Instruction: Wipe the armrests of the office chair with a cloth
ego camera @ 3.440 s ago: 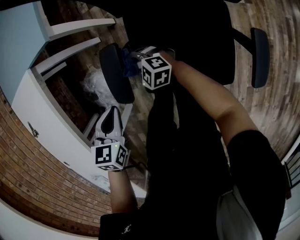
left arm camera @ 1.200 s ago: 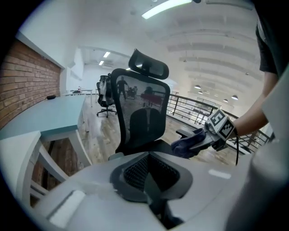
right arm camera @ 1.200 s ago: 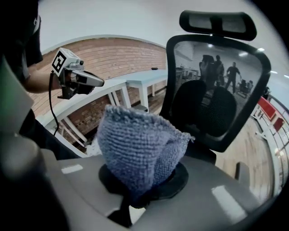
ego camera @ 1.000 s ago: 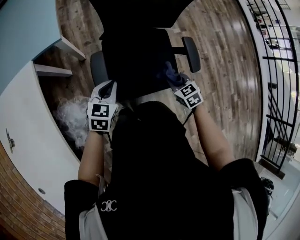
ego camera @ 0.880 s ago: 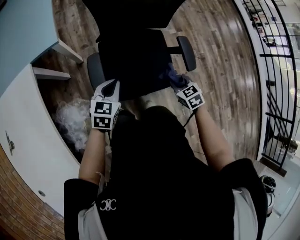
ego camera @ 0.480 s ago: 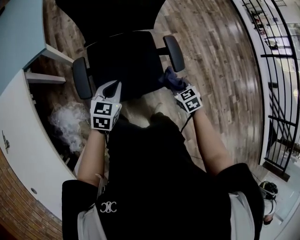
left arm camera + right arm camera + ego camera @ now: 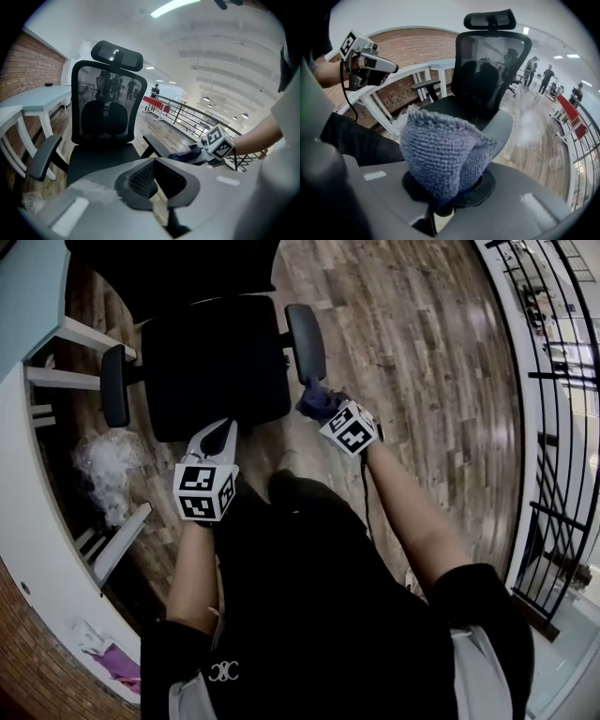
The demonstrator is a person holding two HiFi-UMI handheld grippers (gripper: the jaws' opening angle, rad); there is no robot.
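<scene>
Fingers of the right gripper point(image 7: 440, 199) are pinching the fluffy blue-grey knitted cloth point(image 7: 440, 150), hovering just beside the black mesh office chair's point(image 7: 211, 362) dark padded armrest point(image 7: 305, 341). The left gripper point(image 7: 154, 183) is hanging near the seat, fingers pressed together, empty.

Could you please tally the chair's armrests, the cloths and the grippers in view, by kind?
Armrests: 2
Cloth: 1
Grippers: 2 (left gripper, right gripper)
Total: 5
</scene>
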